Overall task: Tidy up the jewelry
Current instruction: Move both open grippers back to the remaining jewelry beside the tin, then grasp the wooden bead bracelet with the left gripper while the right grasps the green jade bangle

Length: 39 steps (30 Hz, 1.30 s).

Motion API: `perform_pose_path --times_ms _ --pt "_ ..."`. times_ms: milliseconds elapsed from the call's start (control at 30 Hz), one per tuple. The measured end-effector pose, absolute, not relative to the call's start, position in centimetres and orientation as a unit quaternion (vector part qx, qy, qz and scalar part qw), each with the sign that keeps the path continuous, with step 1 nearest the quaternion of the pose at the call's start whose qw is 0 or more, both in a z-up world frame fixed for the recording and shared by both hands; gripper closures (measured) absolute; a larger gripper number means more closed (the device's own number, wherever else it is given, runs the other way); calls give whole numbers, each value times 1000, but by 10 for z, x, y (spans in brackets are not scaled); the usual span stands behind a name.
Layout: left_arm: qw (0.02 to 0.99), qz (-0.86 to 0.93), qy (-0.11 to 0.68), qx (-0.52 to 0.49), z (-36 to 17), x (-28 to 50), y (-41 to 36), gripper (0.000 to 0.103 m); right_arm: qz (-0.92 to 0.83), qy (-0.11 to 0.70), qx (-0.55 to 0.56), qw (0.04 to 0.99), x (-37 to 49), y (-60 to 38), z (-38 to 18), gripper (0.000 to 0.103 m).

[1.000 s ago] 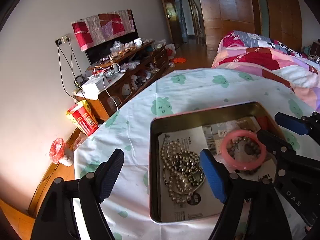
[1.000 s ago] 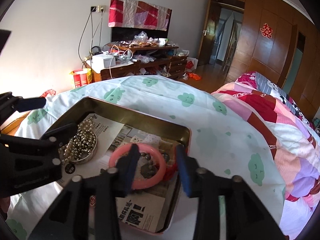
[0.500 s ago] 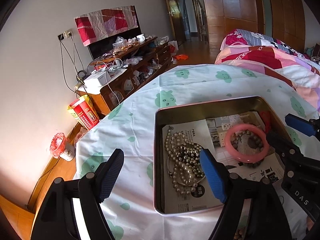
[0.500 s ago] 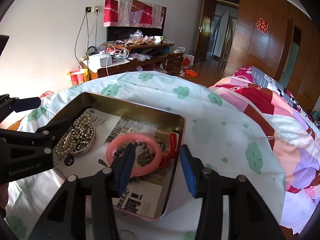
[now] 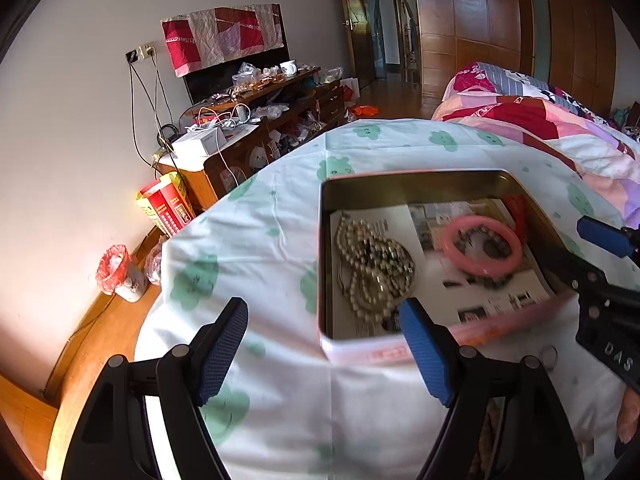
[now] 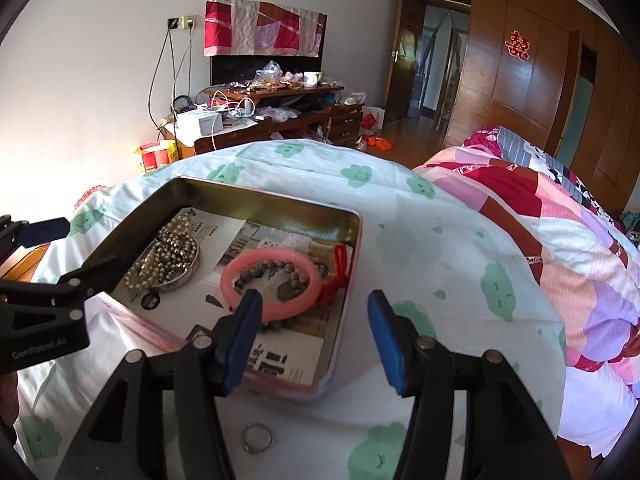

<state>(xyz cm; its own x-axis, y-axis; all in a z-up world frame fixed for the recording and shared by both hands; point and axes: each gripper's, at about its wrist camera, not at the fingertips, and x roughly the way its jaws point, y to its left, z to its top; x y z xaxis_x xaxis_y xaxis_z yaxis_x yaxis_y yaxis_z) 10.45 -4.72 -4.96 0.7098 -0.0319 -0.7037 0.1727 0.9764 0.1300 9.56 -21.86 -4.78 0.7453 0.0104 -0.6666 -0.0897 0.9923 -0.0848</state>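
A rectangular tin (image 6: 280,210) with a gold interior and pink outer wall sits on a counter covered by a white cloth with green cloud prints (image 6: 440,264). Printed paper (image 6: 224,240) lines the bottom of the tin. At the tin's left end lies a heap of pearl necklaces (image 6: 172,256) (several strands tangled together). Toward the right end lies a pink bangle (image 6: 272,284), with a dark beaded bracelet (image 6: 280,270) lying inside and partly under its ring, and a red cord (image 6: 340,272) just beside it against the tin wall. Outside the tin, on the cloth near the front edge, lies a small ring (image 6: 257,438).

The left claw (image 5: 322,344) hangs above the near left corner of the tin, its blue pads wide apart and holding nothing. The right claw (image 6: 314,340) is above the tin's near right corner, jaws likewise spread and empty; its left fingertip (image 6: 246,332) overlaps the bangle in the right wrist view, though contact cannot be judged.

Behind stand a cluttered wooden cabinet (image 6: 280,116) and a bed with a patchwork quilt (image 6: 560,208).
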Motion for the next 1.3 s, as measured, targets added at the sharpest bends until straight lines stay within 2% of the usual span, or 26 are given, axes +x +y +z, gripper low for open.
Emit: perform_pose_path --times_ms 167,367,1067,1133,1200,1300 --pt "923 -59 368 93 -46 78 -44 24 27 354 -52 934 78 -222 -45 39" --pt "919 -77 376 88 -51 49 -47 24 31 354 -51 933 54 -223 -47 37" --pt "912 -71 400 59 -76 23 -37 24 87 392 -63 914 21 -196 -73 38" --pt "911 -72 401 58 -76 23 -37 24 91 397 -66 911 22 -193 -76 48" --pt "912 -73 400 58 -76 23 -37 24 101 409 -65 905 23 -192 -81 71" --pt "912 -74 400 57 -77 22 -38 24 111 418 -60 900 24 -191 -84 86"
